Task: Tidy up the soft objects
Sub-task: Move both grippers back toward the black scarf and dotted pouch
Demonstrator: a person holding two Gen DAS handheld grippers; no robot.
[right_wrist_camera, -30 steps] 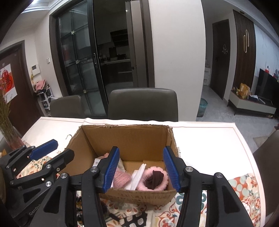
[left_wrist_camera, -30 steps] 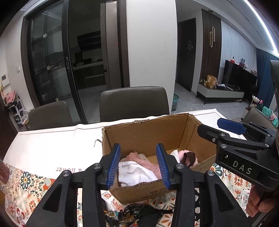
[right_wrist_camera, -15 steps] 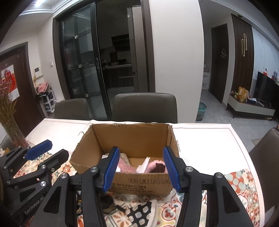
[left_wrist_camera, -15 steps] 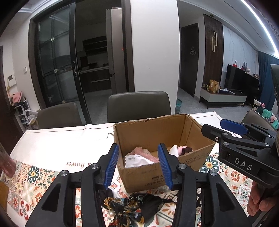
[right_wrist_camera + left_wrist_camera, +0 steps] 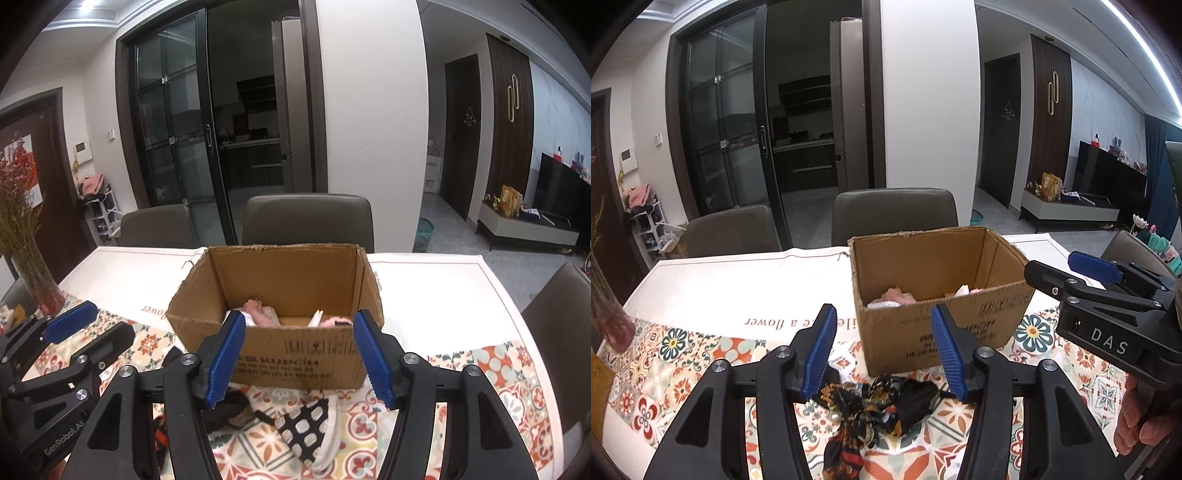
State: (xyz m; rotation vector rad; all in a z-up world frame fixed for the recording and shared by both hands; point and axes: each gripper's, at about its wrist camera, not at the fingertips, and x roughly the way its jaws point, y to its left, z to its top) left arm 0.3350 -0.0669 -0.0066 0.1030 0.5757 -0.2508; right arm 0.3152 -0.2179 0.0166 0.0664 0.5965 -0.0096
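the left gripper (image 5: 884, 347), jaws opening and empty, hangs right over the crumpled dark scarf (image 5: 871, 410) (its long axis trails toward the camera), just before the cardboard box (image 5: 938, 332). the right gripper (image 5: 299, 356), also opening and empty, is nearer the dotted cloth (image 5: 310, 424).

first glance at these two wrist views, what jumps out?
The open cardboard box mid-table, with pink and white soft items low inside it. In front of it on the patterned tablecloth lie loose pieces: a dark multicoloured scarf under the left tongs and a black-and-white spotted cloth under the right tongs. Both tongs are opening with nothing between them.
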